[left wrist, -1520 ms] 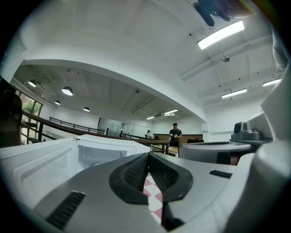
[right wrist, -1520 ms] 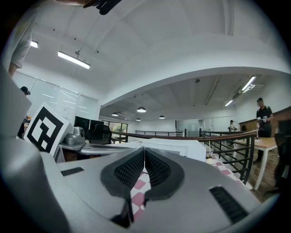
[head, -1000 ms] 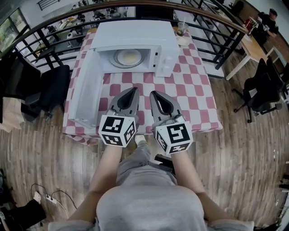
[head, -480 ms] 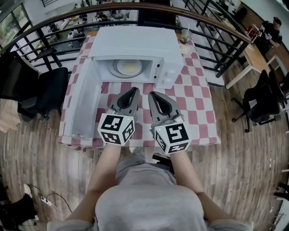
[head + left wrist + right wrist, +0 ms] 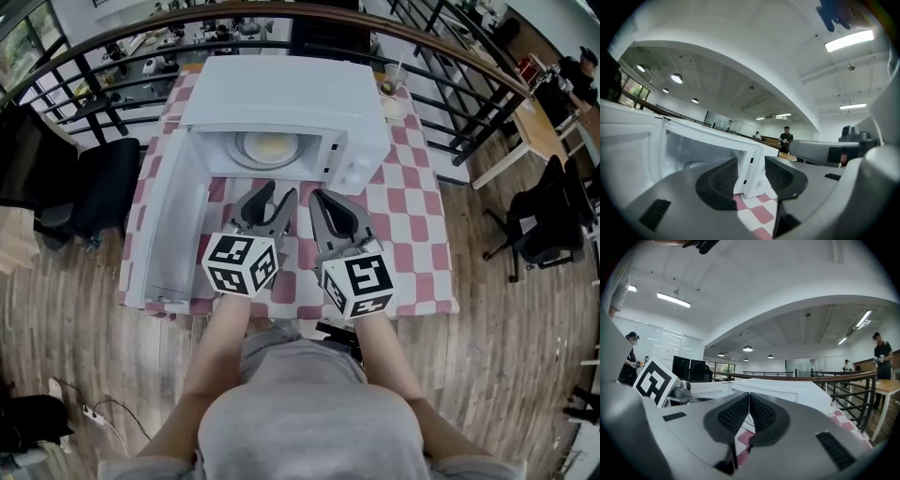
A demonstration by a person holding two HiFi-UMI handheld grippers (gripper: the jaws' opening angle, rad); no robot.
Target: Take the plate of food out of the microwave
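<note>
Tabletop [image 5: 412,187] is occupied by open microwave [image 5: 281,89] | plate of food [image 5: 267,145] is seen inside | left tool [image 5: 278,194] is being opened, empty; right tool [image 5: 319,197] is clenched, empty | risk: food could be spilled if plate is tilted by a one-sided grip

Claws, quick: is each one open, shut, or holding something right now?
Left claw: opening, nothing between its jaws.
Right claw: closed, holding nothing.

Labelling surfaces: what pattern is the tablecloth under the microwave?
Red-and-white check tablecloth; clearest in the head view.
</note>
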